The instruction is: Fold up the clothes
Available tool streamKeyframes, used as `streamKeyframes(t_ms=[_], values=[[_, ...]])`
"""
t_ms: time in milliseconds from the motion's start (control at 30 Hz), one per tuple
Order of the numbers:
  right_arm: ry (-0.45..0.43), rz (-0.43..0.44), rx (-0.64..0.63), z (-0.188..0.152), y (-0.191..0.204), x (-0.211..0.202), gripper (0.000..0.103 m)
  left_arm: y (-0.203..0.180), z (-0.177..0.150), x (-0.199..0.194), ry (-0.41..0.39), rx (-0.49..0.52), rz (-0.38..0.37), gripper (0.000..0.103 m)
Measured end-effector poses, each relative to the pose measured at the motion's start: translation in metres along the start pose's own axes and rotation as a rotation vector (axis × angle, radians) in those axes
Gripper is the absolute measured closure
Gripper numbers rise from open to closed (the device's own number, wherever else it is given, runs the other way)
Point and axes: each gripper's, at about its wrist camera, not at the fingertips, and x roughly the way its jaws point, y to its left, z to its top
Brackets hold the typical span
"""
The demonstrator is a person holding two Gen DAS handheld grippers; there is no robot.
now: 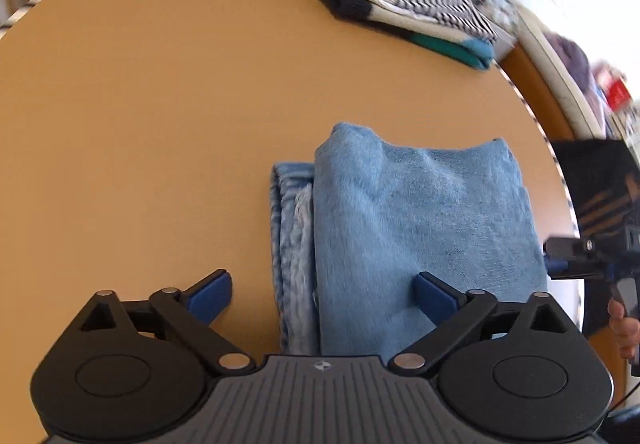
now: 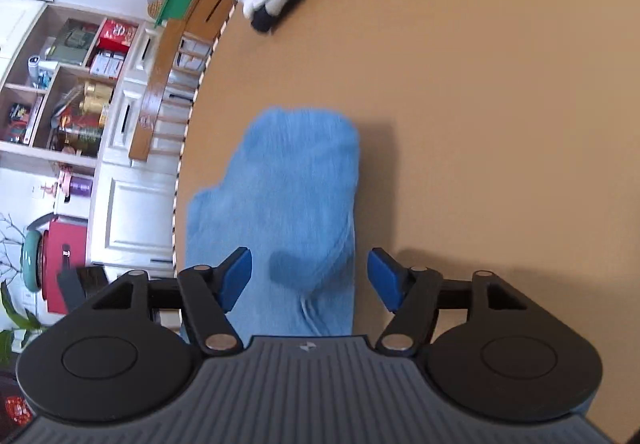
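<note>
Folded blue towel point(image 1: 420, 228) on round table point(image 1: 160, 123), left hand-held gripper point(image 1: 324, 298) and right hand-held gripper point(image 2: 310, 280) both spread wide above it

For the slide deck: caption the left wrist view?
Open left gripper over folded blue towel on round table.

The left gripper point(image 1: 323, 294) hovers with its blue pads spread wide apart, empty; the right gripper point(image 2: 310, 280) likewise hangs with its pads parted, gripping nothing
</note>
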Motion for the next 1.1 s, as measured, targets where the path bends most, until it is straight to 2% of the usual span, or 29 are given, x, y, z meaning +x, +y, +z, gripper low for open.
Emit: streamKeyframes(t_ms=[100, 167, 300, 367, 467, 600, 667, 700, 733, 767, 833, 867, 933, 1100], values=[[0.011, 0.007, 0.0, -0.01, -0.006, 0.003, 0.037, 0.007, 0.009, 0.004, 0.03, 0.024, -0.038, 0.001], [0.013, 0.029, 0.023, -0.013, -0.01, 0.002, 0.037, 0.014, 0.011, 0.004, 0.034, 0.0, -0.076, 0.001], [0.021, 0.067, 0.033, -0.014, -0.014, 0.005, 0.037, 0.025, 0.014, 0.006, 0.012, -0.084, -0.148, 0.001], [0.025, 0.079, 0.045, -0.014, -0.017, 0.005, 0.037, 0.025, 0.016, 0.015, 0.053, -0.16, -0.252, 0.001], [0.036, 0.095, 0.057, -0.01, -0.02, 0.006, 0.037, 0.021, 0.016, 0.019, 0.083, -0.139, -0.294, 0.001], [0.059, 0.124, 0.066, -0.003, -0.024, 0.011, 0.037, 0.041, 0.013, 0.022, 0.091, -0.253, -0.383, 0.002], [0.057, 0.143, 0.113, 0.0, -0.03, 0.011, 0.04, 0.049, 0.009, 0.024, 0.101, -0.287, -0.432, 0.008], [0.057, 0.146, 0.135, 0.002, -0.032, 0.011, 0.041, 0.05, 0.005, 0.025, 0.106, -0.278, -0.443, 0.015], [0.055, 0.144, 0.136, 0.003, -0.034, 0.011, 0.045, 0.051, 0.002, 0.027, 0.114, -0.278, -0.447, 0.033], [0.052, 0.142, 0.125, 0.004, -0.034, 0.011, 0.047, 0.053, -0.003, 0.029, 0.125, -0.294, -0.455, 0.043], [0.039, 0.136, 0.11, 0.003, -0.034, 0.01, 0.051, 0.055, -0.015, 0.032, 0.109, -0.327, -0.489, 0.048], [0.03, 0.128, 0.097, 0.002, -0.034, 0.01, 0.058, 0.056, -0.02, 0.034, 0.092, -0.337, -0.5, 0.049], [0.025, 0.12, 0.061, 0.0, -0.032, 0.009, 0.065, 0.058, -0.027, 0.035, 0.066, -0.363, -0.511, 0.05], [0.027, 0.097, 0.022, 0.005, -0.021, 0.0, 0.07, 0.047, -0.032, 0.031, 0.061, -0.36, -0.508, 0.052]])
